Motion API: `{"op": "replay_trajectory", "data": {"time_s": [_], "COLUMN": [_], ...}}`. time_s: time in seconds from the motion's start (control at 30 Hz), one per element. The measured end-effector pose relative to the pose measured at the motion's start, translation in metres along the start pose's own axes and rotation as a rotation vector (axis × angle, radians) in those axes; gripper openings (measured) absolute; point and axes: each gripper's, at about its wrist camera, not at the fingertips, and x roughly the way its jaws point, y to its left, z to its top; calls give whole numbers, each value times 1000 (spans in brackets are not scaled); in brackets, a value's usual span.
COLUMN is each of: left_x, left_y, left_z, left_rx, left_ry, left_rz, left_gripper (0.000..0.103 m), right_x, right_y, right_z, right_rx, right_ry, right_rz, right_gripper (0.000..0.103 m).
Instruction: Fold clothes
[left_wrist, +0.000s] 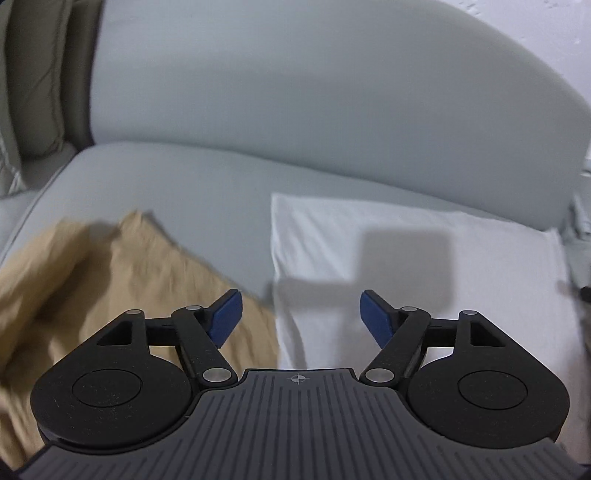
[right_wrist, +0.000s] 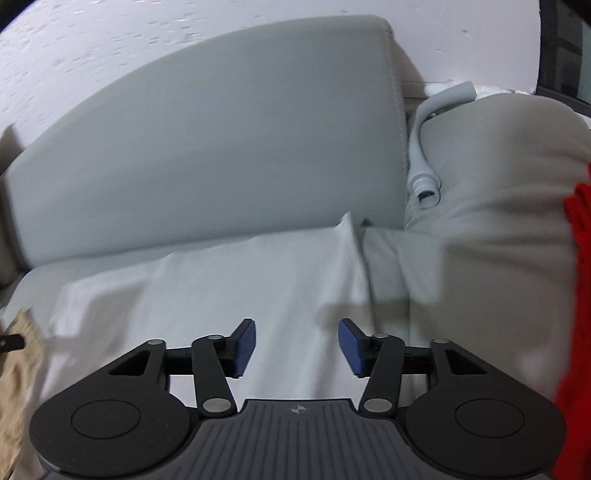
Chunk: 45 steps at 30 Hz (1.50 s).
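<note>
Both grippers are empty w/ jaws spread wide, blue pads facing each other across a clear gap. Left gripper (left_wrist: 301, 317) hovers above a sofa seat, its shadow falling on a folded white garment (left_wrist: 424, 266) that lies flat on the seat ahead and to the right. Its left blue pad (left_wrist: 225, 319) sits over the edge of a tan garment (left_wrist: 110, 288), which is rumpled and spread across the seat's left side; tan and white pieces lie just beside each other, a narrow strip of cushion showing between them further back. Can't tell if the gripper touches any fabric. Sofa is pale grey-blue: seat cushion (left_wrist: 184, 177) in front, big rounded backrest (left_wrist: 295, 81) behind, white textured wall above. At far left, a beige cushion (left_wrist: 33, 92) stands upright against the sofa's end. Right gripper (right_wrist: 297, 347) hovers over the same white garment (right_wrist: 221, 280), seen here stretching from left of centre to the sofa's right end, smooth w/ a few soft creases; gripper's shadow marks the cloth ahead of the pads. Right of it, a grey-beige upholstered armrest (right_wrist: 498, 221) bulges up, touching the white cloth's right edge. A pale grey flexible hose (right_wrist: 421, 155) w/ an open round end hangs down the gap btwn backrest (right_wrist: 221, 129) and armrest. Bright red fabric (right_wrist: 576, 295) shows at the far right edge, partly cut off. A bit of the tan garment (right_wrist: 14, 362) appears at the lower left, blurred.
</note>
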Motion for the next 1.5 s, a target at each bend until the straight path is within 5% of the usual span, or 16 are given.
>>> {"op": "replay_trajectory", "data": {"time_s": [0.23, 0.5, 0.6, 0.63, 0.67, 0.73, 0.97, 1.13, 1.5], "left_x": [53, 92, 92, 92, 90, 82, 22, -59, -198], "left_y": [-2, -15, -22, -25, -29, -35, -22, -10, -10], "left_z": [29, 35, 36, 37, 38, 37, 31, 4, -168], "left_rx": [62, 203, 280, 308, 336, 386, 353, 303, 256], "left_ry": [-32, 14, 15, 18, 23, 1, -128, -227, -135], "left_rz": [48, 42, 3, -11, -25, -15, -1, 1, 6], "left_gripper": [74, 70, 44, 19, 6, 5, 5, 5, 5], "right_x": [67, 109, 117, 118, 118, 111, 20, -63, -212], "right_y": [-18, -18, -19, -17, -14, -2, 14, 8, -5], "right_z": [45, 66, 74, 76, 79, 82, 83, 65, -88], "right_rx": [-1, -106, -140, -153, -178, -245, -324, -235, -108], "right_ry": [-81, -8, 22, 36, 46, 41, -133, -173, -45], "right_rz": [-37, -83, -70, -56, -56, -84, -89, -88, -74], "right_gripper": [56, 47, 38, 20, 4, 4, 4, 4, 4]}}
